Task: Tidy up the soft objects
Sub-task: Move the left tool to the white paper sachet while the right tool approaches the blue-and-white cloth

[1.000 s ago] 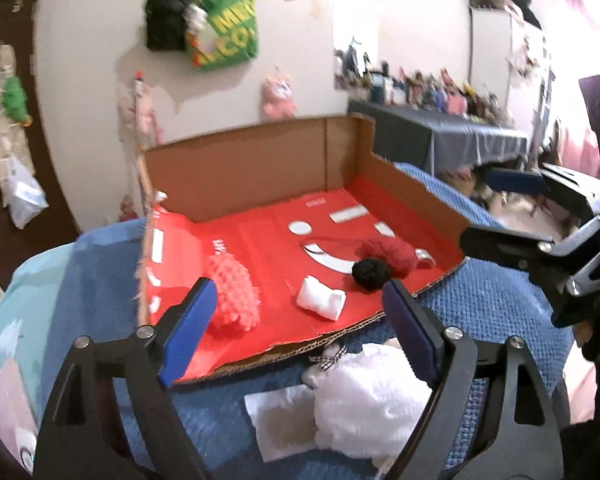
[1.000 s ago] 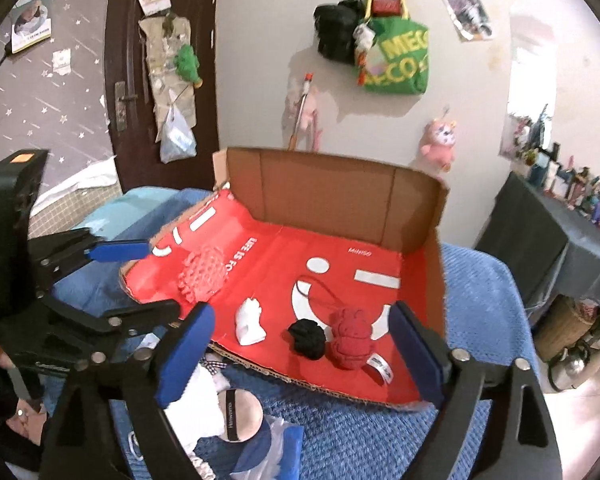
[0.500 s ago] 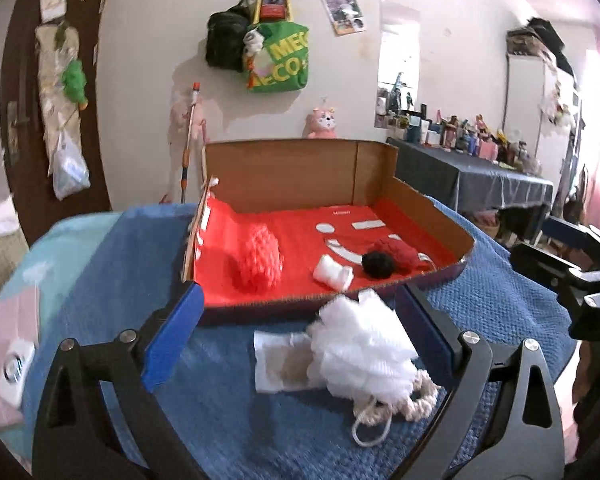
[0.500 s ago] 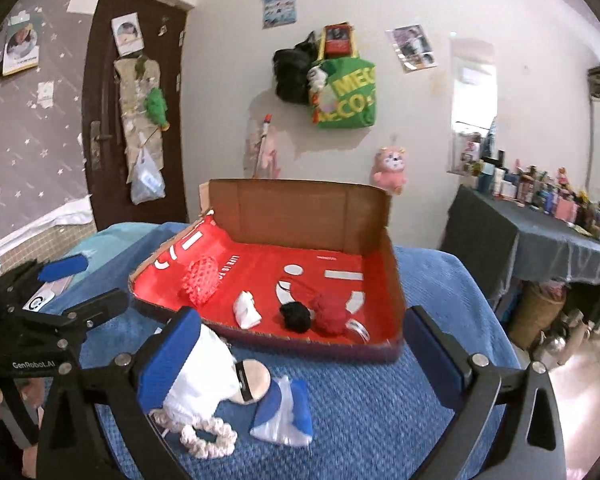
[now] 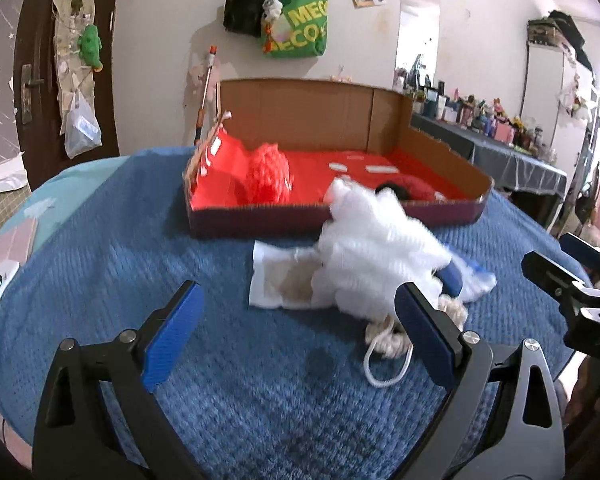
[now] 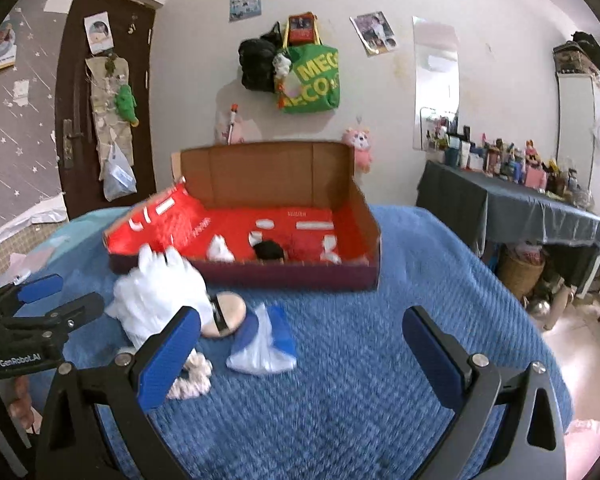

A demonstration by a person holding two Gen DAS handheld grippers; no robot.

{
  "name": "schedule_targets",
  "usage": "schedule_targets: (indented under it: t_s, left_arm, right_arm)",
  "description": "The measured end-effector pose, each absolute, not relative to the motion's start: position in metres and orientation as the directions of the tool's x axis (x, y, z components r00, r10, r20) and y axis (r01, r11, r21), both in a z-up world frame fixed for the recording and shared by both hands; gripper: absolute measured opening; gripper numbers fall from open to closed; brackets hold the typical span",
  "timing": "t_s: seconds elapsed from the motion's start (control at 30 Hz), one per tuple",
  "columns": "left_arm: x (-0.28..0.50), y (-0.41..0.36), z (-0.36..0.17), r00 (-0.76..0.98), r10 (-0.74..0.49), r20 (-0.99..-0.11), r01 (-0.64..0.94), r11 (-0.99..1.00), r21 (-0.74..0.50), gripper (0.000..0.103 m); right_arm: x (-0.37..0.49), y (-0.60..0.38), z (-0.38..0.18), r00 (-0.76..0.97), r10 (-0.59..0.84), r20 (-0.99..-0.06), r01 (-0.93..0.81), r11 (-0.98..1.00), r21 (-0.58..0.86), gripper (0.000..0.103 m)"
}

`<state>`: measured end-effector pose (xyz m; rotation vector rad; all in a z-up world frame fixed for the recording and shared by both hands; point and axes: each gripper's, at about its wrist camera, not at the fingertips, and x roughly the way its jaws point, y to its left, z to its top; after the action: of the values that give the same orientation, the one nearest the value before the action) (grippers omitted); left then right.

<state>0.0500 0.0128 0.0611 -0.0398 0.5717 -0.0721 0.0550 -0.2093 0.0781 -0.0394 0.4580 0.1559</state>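
Left wrist view: white mesh puff [image 5: 374,248], one, on the blue blanket [image 5: 148,264] just before the cardboard tray [image 5: 440,152], ahead and right of the left gripper [image 5: 296,332], the nearer; jaws spread, having just widened, empty. Right gripper [image 6: 300,354] likewise. In tray: four soft pieces visible. Packets beside puff: two.

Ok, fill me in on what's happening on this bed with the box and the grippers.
A person holds a gripper in each hand over a blue blanket. Both the left gripper and right gripper are open and empty, jaws just widened. A white mesh pouf lies outside the red-lined cardboard box, beside a blue-and-white packet. An orange pouf and a black puff already sit inside.
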Motion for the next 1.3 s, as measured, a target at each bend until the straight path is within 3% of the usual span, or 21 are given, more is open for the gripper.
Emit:
schedule_targets:
  t_s: [0.23,0.73,1.3]
  left_arm:
    - [0.047,0.012,0.049,0.829,-0.071,-0.555,0.055,0.997,-0.046,0.098]
    - [0.062,0.026,0.049,0.814,-0.038,-0.58,0.025,0.999,-0.03,0.098]
    - [0.116,0.046,0.047,0.694,-0.06,-0.718,0.104,0.994,0.018,0.098]
  right_arm:
    - [0.06,-0.214,0.05,0.849,0.152,-0.507,-0.143,0.988,0.057,0.103]
    - [0.074,-0.213,0.039,0.816,0.173,-0.551,-0.154,0.985,0.081,0.103]
    - [0.118,-0.207,0.035,0.723,0.225,-0.653,-0.183,0.974,0.132,0.103]
